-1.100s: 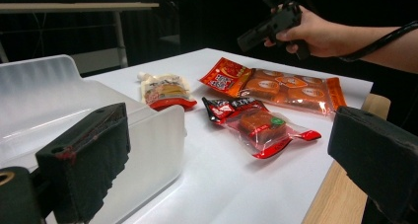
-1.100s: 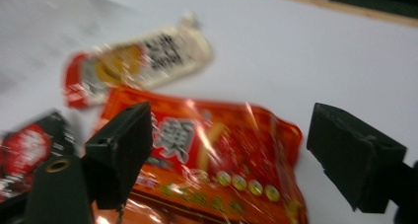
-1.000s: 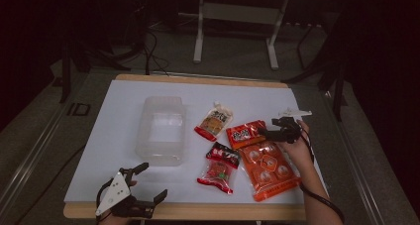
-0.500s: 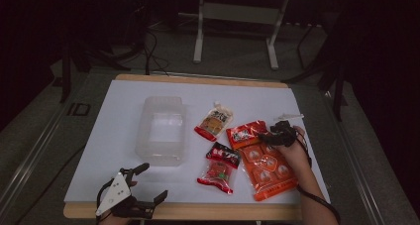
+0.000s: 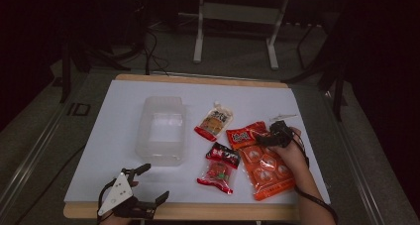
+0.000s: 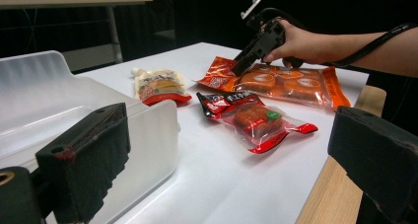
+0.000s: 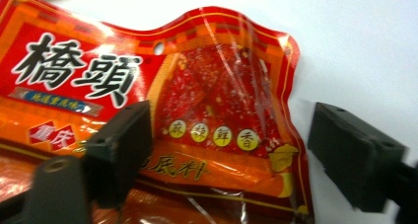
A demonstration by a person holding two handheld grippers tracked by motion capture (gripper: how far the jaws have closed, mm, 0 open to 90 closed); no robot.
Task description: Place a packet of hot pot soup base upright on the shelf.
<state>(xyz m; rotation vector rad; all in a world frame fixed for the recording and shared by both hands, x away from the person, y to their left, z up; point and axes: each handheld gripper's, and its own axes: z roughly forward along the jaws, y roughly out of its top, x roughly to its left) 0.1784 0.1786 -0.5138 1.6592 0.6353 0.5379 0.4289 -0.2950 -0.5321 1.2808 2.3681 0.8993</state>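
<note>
The right gripper [image 5: 263, 138] has been brought down and leftward since a second ago – its jaws are spread wide over the small red packet [image 7: 197, 115], nothing grasped. The left gripper [image 5: 148, 183] is unmoved at the table's [image 5: 124, 111] near edge – wide open, empty.

Your red-orange snack packet [image 7: 197, 110] with bold black characters lies flat on the white table [image 5: 124, 111], its clear window showing reddish pieces. It overlaps the far end of the long orange tray pack [image 5: 267, 168] right of the clear plastic box [image 5: 161, 131].
</note>
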